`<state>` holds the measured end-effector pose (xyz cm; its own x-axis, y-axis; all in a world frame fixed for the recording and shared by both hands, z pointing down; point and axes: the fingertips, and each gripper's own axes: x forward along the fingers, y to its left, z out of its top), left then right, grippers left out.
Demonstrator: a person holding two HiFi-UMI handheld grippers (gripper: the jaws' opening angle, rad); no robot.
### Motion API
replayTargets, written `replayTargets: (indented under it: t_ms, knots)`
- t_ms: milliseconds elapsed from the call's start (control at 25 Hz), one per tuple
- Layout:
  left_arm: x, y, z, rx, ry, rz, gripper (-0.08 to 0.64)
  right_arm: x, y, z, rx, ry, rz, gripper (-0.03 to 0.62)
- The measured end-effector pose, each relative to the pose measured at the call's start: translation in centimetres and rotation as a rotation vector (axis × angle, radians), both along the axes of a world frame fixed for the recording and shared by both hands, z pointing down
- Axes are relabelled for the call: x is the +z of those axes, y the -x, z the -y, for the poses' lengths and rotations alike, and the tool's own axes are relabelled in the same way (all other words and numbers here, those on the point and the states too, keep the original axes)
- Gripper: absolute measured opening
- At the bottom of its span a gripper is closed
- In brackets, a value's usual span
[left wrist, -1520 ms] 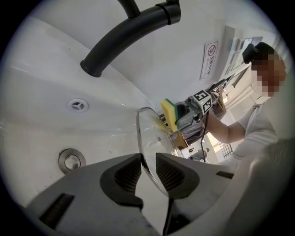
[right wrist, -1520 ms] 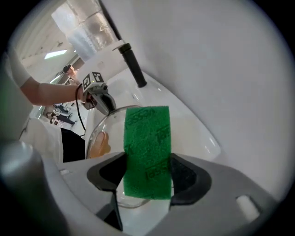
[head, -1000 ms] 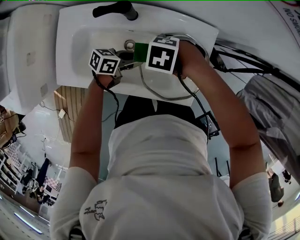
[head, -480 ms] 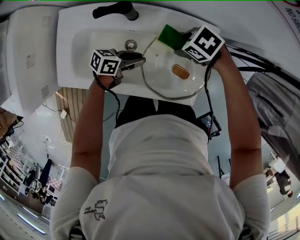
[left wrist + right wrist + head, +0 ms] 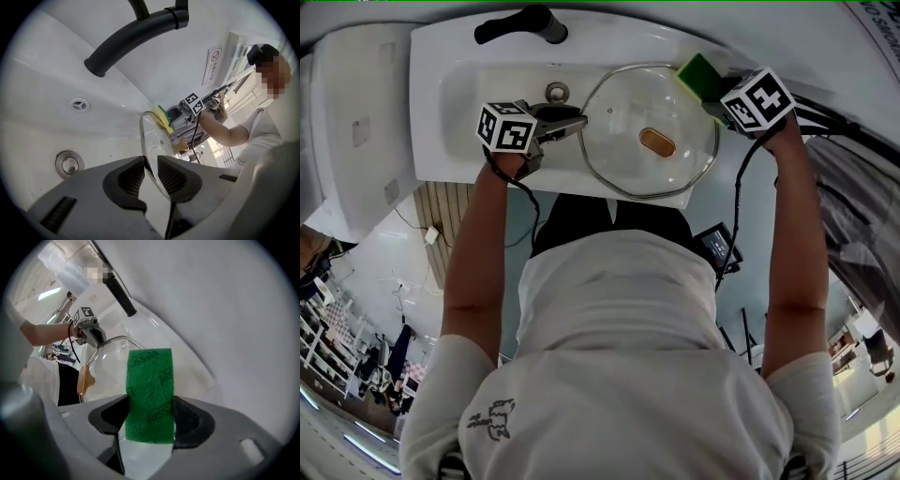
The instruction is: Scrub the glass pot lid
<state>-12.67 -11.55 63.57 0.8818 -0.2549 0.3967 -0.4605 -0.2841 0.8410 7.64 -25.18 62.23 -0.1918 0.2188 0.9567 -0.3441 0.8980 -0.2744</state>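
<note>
1. Person [image 5: 619, 356]: white short-sleeved shirt, seen from above, both arms stretched forward to a white washbasin [image 5: 469, 89].

2. Left claw [image 5: 579, 120]: carries a marker cube [image 5: 507, 127] and sits at the basin's middle, pointing right. In the left gripper view the claw [image 5: 151, 161] has its ribbed pads pinching the left rim of the glass pot lid [image 5: 152, 136], with the pane running edge-on between them.

3. Glass pot lid [image 5: 623, 155]: round, clear, metal-rimmed, with an amber knob [image 5: 657, 142] at its centre. It lies over the right half of the basin, held at its left edge. Its near edge reaches the basin's front rim. From the right gripper view the lid [image 5: 110, 366] shows beyond the sponge.

4. Right claw [image 5: 714, 94]: at the lid's far right edge, with its marker cube [image 5: 758, 100] to the right of the lid. In the right gripper view the claw [image 5: 150, 414] is clamped on a sponge [image 5: 150, 390], green scouring face towards the camera and pads pressing both its sides.

5. Sponge [image 5: 698, 72]: green over yellow, at the lid's upper right rim. Whether it touches the glass cannot be told.

6. Drain [image 5: 556, 92]: round metal fitting in the basin floor, just left of the lid and beyond the left claw.

7. Tap [image 5: 520, 23]: black, curved spout, at the basin's far edge.
</note>
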Motion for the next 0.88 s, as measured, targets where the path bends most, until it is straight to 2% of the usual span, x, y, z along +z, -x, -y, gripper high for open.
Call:
replayTargets:
  t_ms: [120,360,440,520,640,800,880]
  knots:
    - [0.0,0.0,0.1,-0.005,0.004,-0.005,0.088,-1.5,4.4,-1.4,-0.077,-0.005,0.074,0.29]
    - [0.1,0.0,0.1,-0.002,0.007,-0.001,0.088,-3.0,15.3,-6.9,-0.33,-0.003,0.167,0.291]
    - [0.0,0.0,0.1,0.0,0.007,-0.002,0.087,-2.6,17.4,-8.7,-0.414,0.01,0.179,0.291]
    - [0.0,0.1,0.0,-0.003,0.009,-0.004,0.088,-1.8,17.6,-9.4,-0.461,0.013,0.156,0.291]
    - [0.1,0.1,0.1,-0.002,0.007,-0.008,0.087,-1.5,15.5,-7.5,-0.414,-0.018,0.099,0.29]
    - [0.1,0.0,0.1,0.01,0.001,-0.01,0.087,-1.9,12.9,-5.6,-0.27,0.025,0.167,0.29]
    - [0.1,0.0,0.1,0.006,0.002,-0.017,0.087,-1.4,10.2,-4.5,-0.233,0.022,0.132,0.29]
